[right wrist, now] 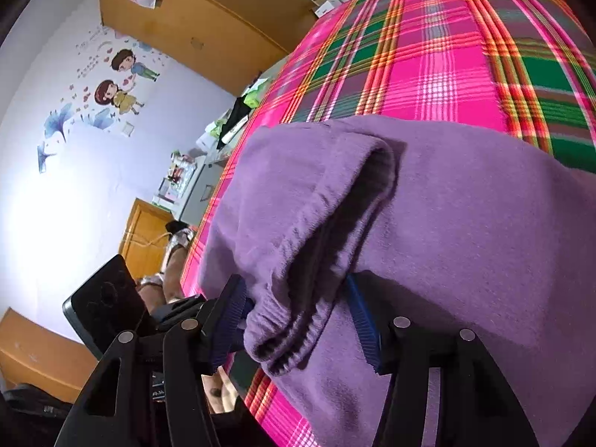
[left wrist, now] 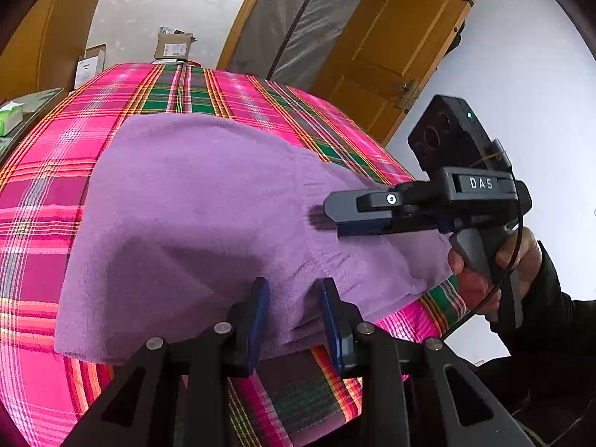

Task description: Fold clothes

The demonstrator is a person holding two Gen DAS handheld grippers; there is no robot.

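Left wrist view:
- My left gripper (left wrist: pixel 294 313) sits at the bottom centre of the frame, its two blue-padded fingers (left wrist: pixel 259 316) apart with the near edge of the purple garment (left wrist: pixel 193 201) lying between them; I cannot tell whether the pads actually press on the cloth.
- The purple garment fills the middle of the frame, spread over a bed covered with a pink, green and orange plaid sheet (left wrist: pixel 41 193).
- My right gripper (left wrist: pixel 331 216) comes in from the right of the frame, held in my right hand (left wrist: pixel 484 272), its tips against the garment; seen side-on, I cannot tell its opening from here.
- A wooden door (left wrist: pixel 395 44) stands at the upper right, and cardboard boxes (left wrist: pixel 173 46) sit beyond the bed at the top.

Right wrist view:
- My right gripper (right wrist: pixel 301 320) is at the bottom centre, fingers apart on either side of a bunched fold of the garment (right wrist: pixel 465 205) with its elastic hem (right wrist: pixel 275 350); the hem hangs loose between them.
- The plaid sheet (right wrist: pixel 428 56) fills the upper right.
- Cartoon wall stickers (right wrist: pixel 115 85) show at the upper left, beside a wooden cabinet (right wrist: pixel 208 11).
- My left gripper (right wrist: pixel 108 298) shows dark at the lower left.
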